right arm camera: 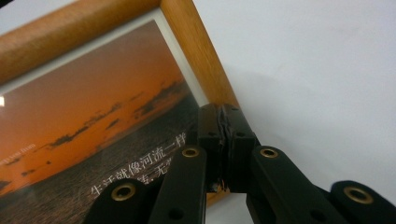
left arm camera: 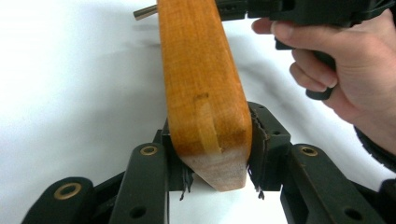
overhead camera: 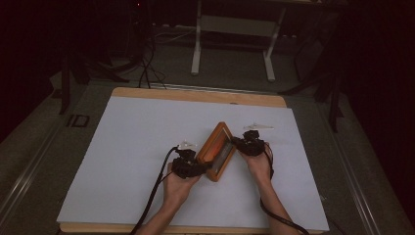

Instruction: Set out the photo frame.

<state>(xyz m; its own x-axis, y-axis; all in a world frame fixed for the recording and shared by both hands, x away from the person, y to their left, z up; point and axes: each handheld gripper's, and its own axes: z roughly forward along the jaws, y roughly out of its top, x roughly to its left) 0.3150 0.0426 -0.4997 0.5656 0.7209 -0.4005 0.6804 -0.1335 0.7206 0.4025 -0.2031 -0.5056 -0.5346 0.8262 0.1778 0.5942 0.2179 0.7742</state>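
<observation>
On the white sheet (overhead camera: 122,161) covering the table, seen from the high view, the picture frame (overhead camera: 219,151) stands tilted on edge between my two grippers: my left gripper (overhead camera: 188,165) at its near end, my right gripper (overhead camera: 250,143) at its far side. I judge the frame is gripped but not yet set where it belongs.

In the left gripper view, my jaws are clamped on the frame's wooden corner (left arm camera: 212,140), pads pressing both faces, which the high view cannot resolve; my right hand (left arm camera: 345,70) shows beyond.

In the right gripper view, my jaws sit squeezed together at the frame's edge (right arm camera: 205,79); I cannot tell what they pinch. The sunset photo (right arm camera: 93,135) with its printed text shows here.
</observation>
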